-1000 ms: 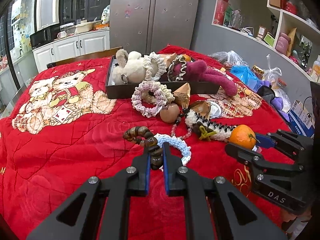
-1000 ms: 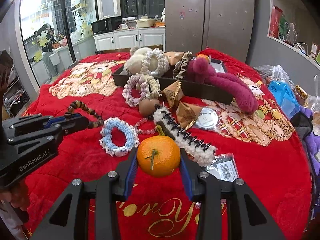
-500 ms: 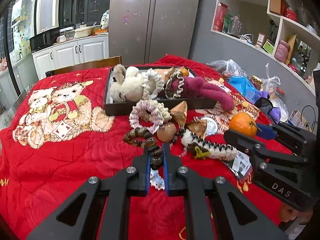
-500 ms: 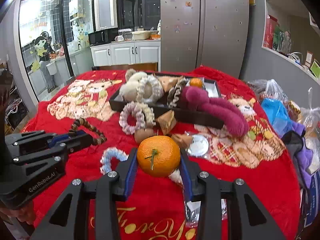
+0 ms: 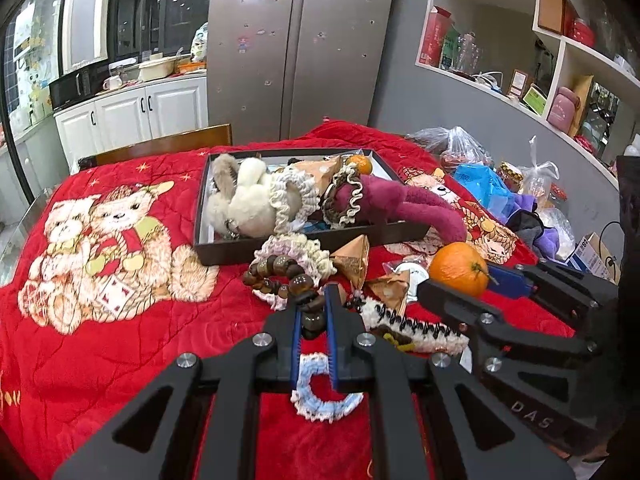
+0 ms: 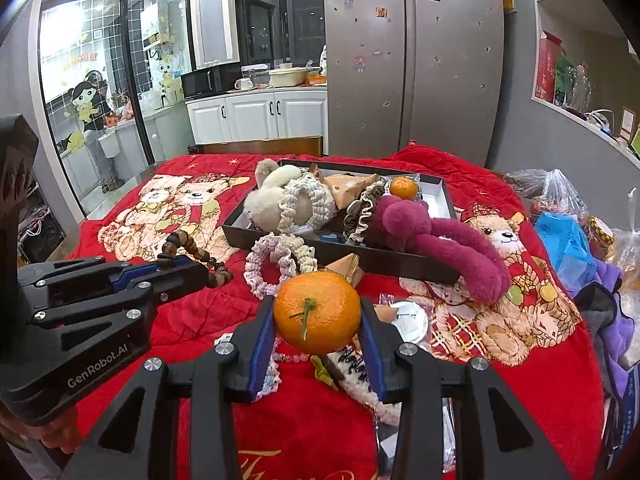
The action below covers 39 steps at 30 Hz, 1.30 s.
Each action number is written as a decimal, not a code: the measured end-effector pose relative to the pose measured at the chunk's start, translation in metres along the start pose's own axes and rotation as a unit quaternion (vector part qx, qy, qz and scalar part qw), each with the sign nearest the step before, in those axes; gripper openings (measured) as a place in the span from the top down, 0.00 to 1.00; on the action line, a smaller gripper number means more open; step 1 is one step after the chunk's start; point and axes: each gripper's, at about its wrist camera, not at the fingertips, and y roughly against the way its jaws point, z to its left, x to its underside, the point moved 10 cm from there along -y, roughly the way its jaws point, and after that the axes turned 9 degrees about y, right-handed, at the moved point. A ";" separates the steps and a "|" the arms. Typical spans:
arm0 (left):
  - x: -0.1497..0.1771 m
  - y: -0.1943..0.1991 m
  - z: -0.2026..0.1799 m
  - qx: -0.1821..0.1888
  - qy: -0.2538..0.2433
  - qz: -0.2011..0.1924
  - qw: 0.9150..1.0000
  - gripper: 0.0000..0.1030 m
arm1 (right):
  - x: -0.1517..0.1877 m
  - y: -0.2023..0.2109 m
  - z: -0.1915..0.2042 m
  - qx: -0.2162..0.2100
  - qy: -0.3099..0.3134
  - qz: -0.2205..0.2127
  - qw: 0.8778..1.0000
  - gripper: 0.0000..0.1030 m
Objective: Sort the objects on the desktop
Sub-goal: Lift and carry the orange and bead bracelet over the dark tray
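Gripping a bead bracelet [image 5: 280, 280] in left tongs [image 5: 312, 312], orange [image 6: 317, 312] clamped between right tongs [image 6: 318, 320].

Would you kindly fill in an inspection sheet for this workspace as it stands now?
Surface: red blanket with a bear print.
Job's things: black tray holding plush toys and scrunchies; orange; bead bracelet.
Clutter: blue scrunchie, paper wedges, plastic bags at the far right.
Grippers: left gripper shut on the bead bracelet; right gripper shut on the orange.
Cables: nothing seen on the blanket.
Surroundings: fridge, shelves.
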 end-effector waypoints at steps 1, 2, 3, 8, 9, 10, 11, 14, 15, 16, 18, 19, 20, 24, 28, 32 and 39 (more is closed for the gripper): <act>-0.003 -0.002 -0.001 0.001 -0.003 0.001 1.000 0.90 | -0.001 -0.002 0.000 -0.001 -0.001 0.000 1.000 0.61; -0.005 -0.004 -0.003 0.003 -0.006 0.003 1.000 0.90 | -0.003 -0.003 -0.001 -0.003 -0.002 0.001 1.000 0.61; -0.008 -0.007 -0.003 0.004 -0.009 0.005 1.000 0.90 | -0.005 -0.006 -0.003 -0.003 -0.003 0.000 1.000 0.61; -0.032 -0.024 -0.002 -0.003 -0.023 0.010 1.000 0.90 | -0.022 -0.021 -0.013 -0.005 -0.008 -0.002 1.000 0.61; -0.038 -0.028 -0.001 -0.002 -0.024 0.010 1.000 0.90 | -0.027 -0.026 -0.015 -0.006 -0.011 -0.001 1.000 0.61; -0.043 -0.031 -0.001 -0.003 -0.024 0.009 1.000 0.90 | -0.031 -0.030 -0.017 -0.009 -0.013 0.000 1.000 0.61; -0.049 -0.036 0.000 -0.006 -0.025 0.010 1.000 0.90 | -0.034 -0.035 -0.019 -0.017 -0.018 0.002 1.000 0.61; -0.064 -0.052 0.002 -0.003 -0.023 0.013 1.000 0.90 | -0.045 -0.049 -0.024 -0.028 -0.026 0.008 0.999 0.61; -0.069 -0.058 0.003 0.001 -0.021 0.014 1.000 0.90 | -0.048 -0.055 -0.026 -0.025 -0.026 0.008 0.999 0.61; -0.073 -0.064 0.003 0.003 -0.019 0.015 1.000 0.90 | -0.051 -0.059 -0.028 -0.024 -0.026 0.010 0.999 0.61; -0.082 -0.078 0.005 0.005 -0.017 0.019 1.000 0.90 | -0.057 -0.070 -0.034 -0.022 -0.029 0.013 0.999 0.61; -0.087 -0.083 0.004 0.007 -0.017 0.020 1.000 0.90 | -0.060 -0.075 -0.037 -0.019 -0.029 0.014 0.999 0.61; -0.092 -0.089 0.004 0.009 -0.018 0.021 1.000 0.90 | -0.063 -0.080 -0.040 -0.017 -0.030 0.014 0.999 0.61; -0.119 -0.115 0.006 0.009 -0.019 0.019 1.000 0.90 | -0.077 -0.106 -0.056 -0.008 -0.032 0.018 0.999 0.61; -0.144 -0.143 0.010 0.012 -0.016 0.021 1.000 0.90 | -0.094 -0.131 -0.073 0.004 -0.033 0.024 0.999 0.61; -0.161 -0.168 0.014 0.017 -0.010 0.024 1.000 0.90 | -0.108 -0.158 -0.089 0.011 -0.038 0.029 0.999 0.61; -0.162 -0.193 0.019 0.022 -0.009 0.029 0.999 0.90 | -0.116 -0.196 -0.106 0.013 -0.050 0.039 0.998 0.61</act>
